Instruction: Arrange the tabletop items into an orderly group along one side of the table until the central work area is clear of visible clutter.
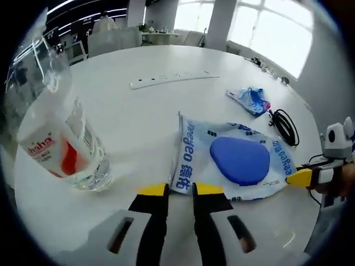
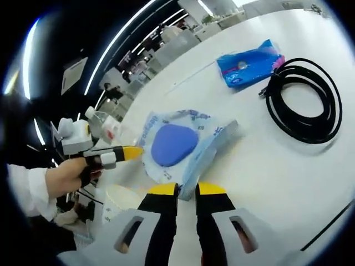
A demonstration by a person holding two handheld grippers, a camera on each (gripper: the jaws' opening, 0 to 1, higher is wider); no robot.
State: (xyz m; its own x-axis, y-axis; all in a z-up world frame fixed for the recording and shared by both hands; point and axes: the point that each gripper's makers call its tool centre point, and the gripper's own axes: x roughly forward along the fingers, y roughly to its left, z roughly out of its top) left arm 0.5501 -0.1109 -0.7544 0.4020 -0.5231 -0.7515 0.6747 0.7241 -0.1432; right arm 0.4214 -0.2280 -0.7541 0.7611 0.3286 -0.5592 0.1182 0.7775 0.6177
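Right up close, my left gripper (image 1: 180, 189) had its jaws nipped on the near edge of the white-and-blue packet (image 1: 233, 160) w/ barely a gap, and my right gripper (image 2: 187, 189) was pinching the opposite edge of that same packet (image 2: 177, 145) on the white table (image 1: 138, 122). Just left of the packet stood a clear water bottle (image 1: 61, 144), upright. Further back lay a small blue pouch (image 2: 249, 64) beside a coiled black cable (image 2: 302, 100), w/ a white power strip (image 1: 172, 79) beyond.

The bottle (image 1: 64, 147), left of frame, has a red-and-white label reading "haha"; the blue-printed pouch (image 1: 233, 160), centre, reads "geo".
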